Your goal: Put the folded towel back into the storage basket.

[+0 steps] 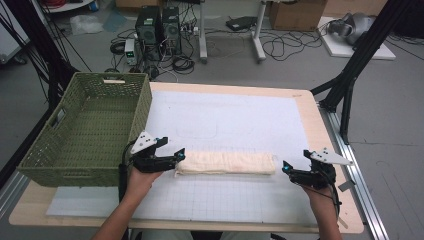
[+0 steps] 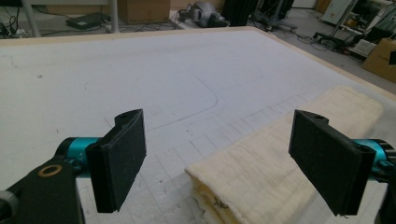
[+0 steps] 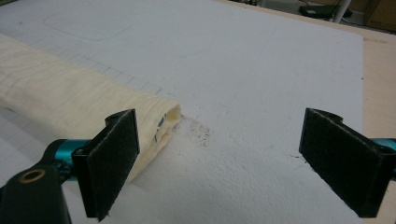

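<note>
Nearest to me, my forearms come in from the bottom edge of the high view, each hand carrying a gripper. My left gripper (image 1: pixel 179 155) has its jaws spread wide at the left end of the rolled cream towel (image 1: pixel 226 163); in the left gripper view the towel's end lies between the two black pads, closer to the right-hand one, and I cannot tell whether either touches it. My right gripper (image 1: pixel 286 168) is wide open too, just beside the towel's right end and apart from it. That towel lies lengthwise across the white gridded mat (image 1: pixel 235 120) on the desk (image 1: pixel 307 107), near the front. At the desk's left edge stands a green woven basket (image 1: pixel 42 150), near my left gripper.
</note>
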{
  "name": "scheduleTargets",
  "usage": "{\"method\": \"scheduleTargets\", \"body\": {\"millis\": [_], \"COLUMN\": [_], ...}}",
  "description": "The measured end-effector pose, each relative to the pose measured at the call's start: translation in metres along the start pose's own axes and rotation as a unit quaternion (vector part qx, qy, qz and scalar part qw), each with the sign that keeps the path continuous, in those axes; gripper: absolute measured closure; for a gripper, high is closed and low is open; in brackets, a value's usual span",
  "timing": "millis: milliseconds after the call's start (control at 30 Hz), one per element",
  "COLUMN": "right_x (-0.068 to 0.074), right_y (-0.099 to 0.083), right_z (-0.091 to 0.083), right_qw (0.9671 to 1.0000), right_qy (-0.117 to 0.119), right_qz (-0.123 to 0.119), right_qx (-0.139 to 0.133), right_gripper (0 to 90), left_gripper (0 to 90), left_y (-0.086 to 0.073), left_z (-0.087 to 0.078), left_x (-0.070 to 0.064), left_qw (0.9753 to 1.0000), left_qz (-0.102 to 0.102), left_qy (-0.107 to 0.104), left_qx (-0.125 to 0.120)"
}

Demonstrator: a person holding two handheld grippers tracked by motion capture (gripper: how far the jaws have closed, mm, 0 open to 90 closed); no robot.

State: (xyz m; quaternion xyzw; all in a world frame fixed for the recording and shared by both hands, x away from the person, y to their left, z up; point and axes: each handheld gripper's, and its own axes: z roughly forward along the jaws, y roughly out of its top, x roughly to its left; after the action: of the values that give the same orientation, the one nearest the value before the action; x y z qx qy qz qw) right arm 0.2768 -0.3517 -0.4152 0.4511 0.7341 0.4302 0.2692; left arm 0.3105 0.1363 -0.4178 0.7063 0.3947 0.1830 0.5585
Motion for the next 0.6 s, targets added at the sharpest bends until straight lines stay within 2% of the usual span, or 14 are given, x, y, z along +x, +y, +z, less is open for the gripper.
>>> {"method": "scheduleTargets", "body": {"millis": [367,600], "right_x": [0.002,0.006], "right_y": [-0.0001,0.0008], "right_z": [0.0,0.0047], "right_qw": [1.0,0.9999], "right_qy": [-0.001,0.011], "right_qz": [-0.006,-0.009], "right_qx": [0.001,0.004], "right_gripper": [11.6,11.6], "left_gripper": [20.1,20.2], "left_y": [-0.0033,-0.0085], "left_z": [0.0021,0.0062], "left_x": [-0.0008,-0.0041], "left_qw": [0.9999,0.9991], "left_qz": [-0.005,-0.01], "left_qy": [0.007,0.015], "left_qx": [0.014,0.039]}}
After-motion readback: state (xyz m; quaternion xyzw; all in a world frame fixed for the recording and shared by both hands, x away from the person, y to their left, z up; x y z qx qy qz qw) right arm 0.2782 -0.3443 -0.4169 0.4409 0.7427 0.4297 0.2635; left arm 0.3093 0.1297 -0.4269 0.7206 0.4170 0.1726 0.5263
